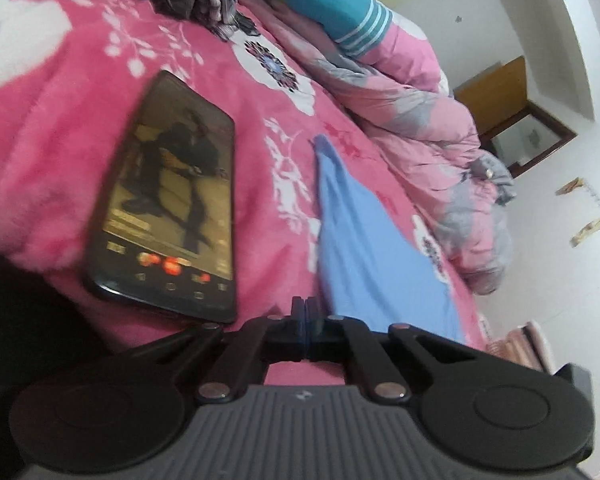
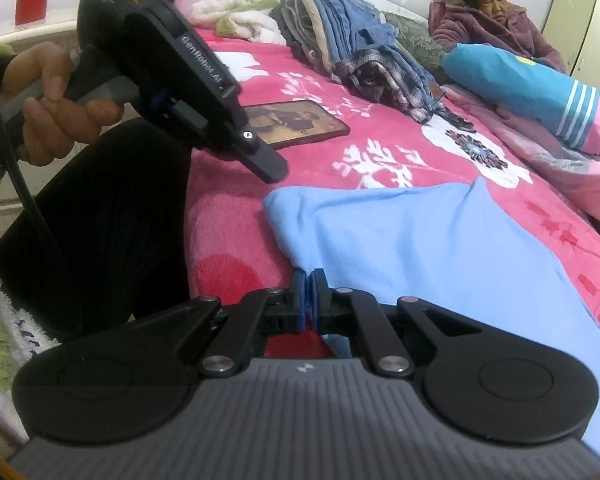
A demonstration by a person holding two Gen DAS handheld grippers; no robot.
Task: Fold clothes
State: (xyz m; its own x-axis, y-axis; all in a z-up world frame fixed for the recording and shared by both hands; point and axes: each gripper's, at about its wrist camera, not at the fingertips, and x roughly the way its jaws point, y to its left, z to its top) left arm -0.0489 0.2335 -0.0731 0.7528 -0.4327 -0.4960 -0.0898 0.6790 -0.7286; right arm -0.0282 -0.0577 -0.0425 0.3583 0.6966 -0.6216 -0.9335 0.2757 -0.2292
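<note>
Our right gripper (image 2: 309, 280) has its blue pads pressed together on the near edge of the light blue garment (image 2: 440, 248), pinching a small fold of the cloth; our left gripper (image 1: 305, 307) also has its fingers closed tight against each other, with nothing that we can see between them, and in the right wrist view it hangs in the air above the bed, its tips apart from the cloth. The garment lies flat on the pink floral blanket (image 2: 236, 216); from the left wrist its long axis runs away from us, narrowing to a point (image 1: 320, 140) at the far end, broad at the near end. Just to the left of it a phone (image 1: 168, 200) lies face up on the blanket, screen lit, near the cloth but not touching it. Farther off sits a pile of folded clothes (image 2: 364, 60), a rumpled pink and grey quilt (image 1: 432, 152) runs along the garment's right side, and a person in a purple coat (image 2: 496, 24) sits at the head of the bed
</note>
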